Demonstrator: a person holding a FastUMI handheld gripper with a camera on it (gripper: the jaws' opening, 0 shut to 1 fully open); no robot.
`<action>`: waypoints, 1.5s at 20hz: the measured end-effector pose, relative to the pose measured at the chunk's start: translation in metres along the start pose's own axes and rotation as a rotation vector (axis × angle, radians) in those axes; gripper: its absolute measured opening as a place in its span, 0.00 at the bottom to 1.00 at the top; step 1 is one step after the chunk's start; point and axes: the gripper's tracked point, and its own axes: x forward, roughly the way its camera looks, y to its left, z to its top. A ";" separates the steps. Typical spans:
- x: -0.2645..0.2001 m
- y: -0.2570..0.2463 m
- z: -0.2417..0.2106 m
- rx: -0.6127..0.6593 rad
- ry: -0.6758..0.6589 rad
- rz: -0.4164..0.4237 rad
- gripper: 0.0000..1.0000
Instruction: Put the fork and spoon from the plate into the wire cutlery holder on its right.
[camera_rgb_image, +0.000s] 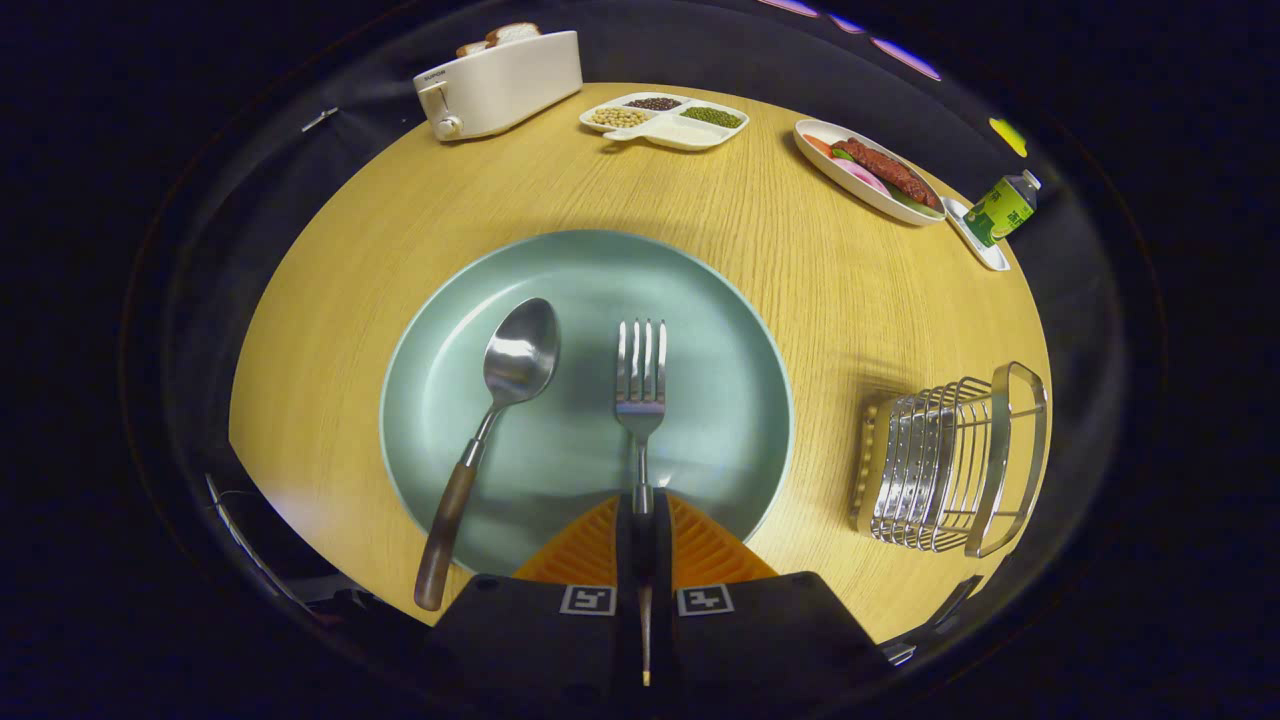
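Note:
A pale green plate (720, 330) lies on the wooden table just ahead of my fingers. On it rests a steel spoon (500, 400) with a dark wooden handle, left of the fork (641, 385), whose tines point away from me. My gripper (642, 515) is shut on the fork's handle, and both fingers press on it from either side. The handle's end shows in the slit between the fingers, near me. The wire cutlery holder (950, 460) stands upright on the table to the right of the plate, with nothing in it.
At the table's far side stand a white toaster (500, 85) with bread in it, a divided dish of beans (665, 118), an oval dish of food (868, 170) and a green bottle (1003, 207) on a small tray. The table edge curves close behind the holder.

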 end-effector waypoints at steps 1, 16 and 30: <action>-0.006 0.000 0.005 0.014 -0.021 0.011 0.08; -0.166 -0.154 0.004 -0.052 0.112 0.016 0.07; -0.116 -0.173 -0.036 -0.205 0.631 0.021 0.08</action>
